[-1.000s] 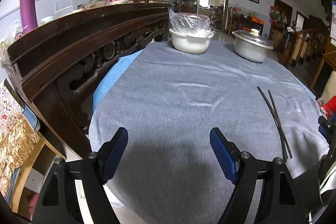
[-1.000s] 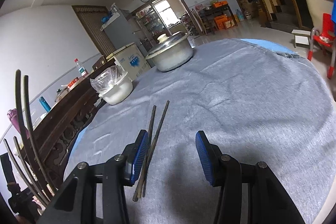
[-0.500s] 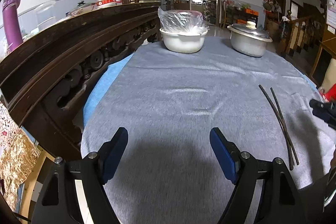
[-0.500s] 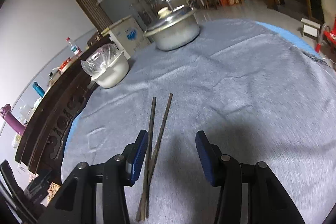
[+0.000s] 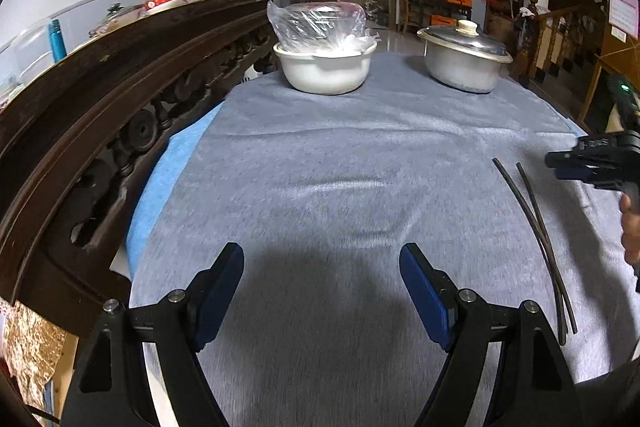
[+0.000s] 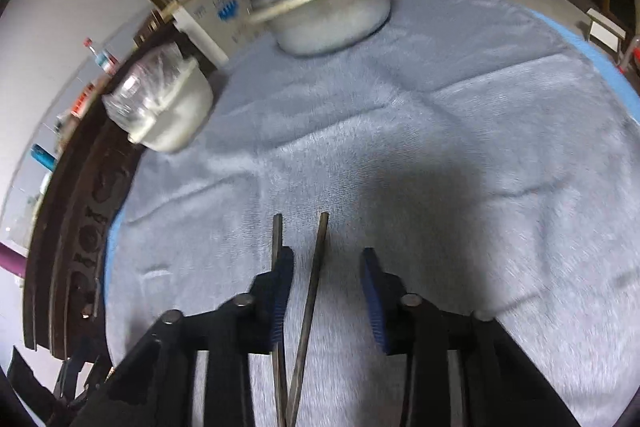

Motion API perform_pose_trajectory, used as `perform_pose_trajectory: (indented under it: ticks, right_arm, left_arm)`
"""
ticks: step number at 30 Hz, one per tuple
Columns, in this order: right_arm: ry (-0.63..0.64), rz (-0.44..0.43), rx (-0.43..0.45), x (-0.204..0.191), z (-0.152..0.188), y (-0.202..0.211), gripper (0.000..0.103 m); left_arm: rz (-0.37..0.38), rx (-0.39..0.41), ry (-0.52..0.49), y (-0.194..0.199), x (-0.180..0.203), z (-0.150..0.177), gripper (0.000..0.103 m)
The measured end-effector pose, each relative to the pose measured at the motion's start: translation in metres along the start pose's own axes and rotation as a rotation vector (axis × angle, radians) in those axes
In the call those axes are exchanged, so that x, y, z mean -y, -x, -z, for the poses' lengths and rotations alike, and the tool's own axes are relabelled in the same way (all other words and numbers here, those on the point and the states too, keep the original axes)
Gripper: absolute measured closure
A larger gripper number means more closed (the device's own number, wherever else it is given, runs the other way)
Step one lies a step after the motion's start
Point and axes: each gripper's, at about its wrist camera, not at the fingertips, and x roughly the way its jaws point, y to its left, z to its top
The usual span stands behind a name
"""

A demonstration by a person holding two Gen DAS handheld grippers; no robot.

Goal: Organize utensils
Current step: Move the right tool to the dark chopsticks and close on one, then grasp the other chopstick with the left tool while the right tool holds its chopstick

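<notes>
A pair of dark chopsticks (image 5: 538, 231) lies on the grey cloth of the round table (image 5: 340, 167), at the right in the left wrist view. In the right wrist view the chopsticks (image 6: 314, 267) run forward under my right gripper (image 6: 326, 267): one lies between the open fingers, the other along the left finger. My right gripper also shows in the left wrist view (image 5: 576, 165), above the far ends of the chopsticks. My left gripper (image 5: 322, 271) is open and empty over the near part of the cloth, left of the chopsticks.
A white bowl with a plastic bag over it (image 5: 326, 67) and a lidded metal pot (image 5: 464, 63) stand at the far edge of the table. A dark carved wooden bench back (image 5: 100, 99) runs along the left side, with bottles behind it.
My right gripper has moved forward and down over the chopsticks, so one now lies between its fingers. My left gripper has shifted a little towards the table.
</notes>
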Motion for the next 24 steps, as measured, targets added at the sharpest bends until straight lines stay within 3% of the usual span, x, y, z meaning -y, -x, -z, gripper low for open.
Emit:
perform_pose_trajectory:
  ticks: [6,10,13,15,21,24]
  right_arm:
    - [0.003,0.073,-0.094,-0.02,-0.015,-0.035,0.074]
    - [0.014,0.149,-0.117,-0.028,-0.015,-0.047,0.083]
    - [0.048,0.213,-0.124,-0.033,-0.016,-0.051,0.097]
    - [0.084,0.224,-0.119,-0.034,-0.014,-0.05,0.097]
    - [0.042,0.211,-0.088,-0.002,-0.011,-0.031,0.097]
    - [0.036,0.209,-0.089,0.018,-0.009,-0.021,0.097]
  left_arm:
    - [0.031,-0.027,-0.006,-0.007,0.001,-0.01,0.022]
    - [0.048,-0.037,-0.001,-0.01,0.003,-0.015,0.022]
    - [0.078,-0.049,-0.003,-0.015,0.006,-0.02,0.022]
    - [0.099,-0.07,-0.011,-0.021,0.012,-0.026,0.022]
    - [0.237,-0.161,-0.041,-0.052,0.043,-0.065,0.024]
    - [0.302,-0.211,-0.072,-0.072,0.073,-0.087,0.036]
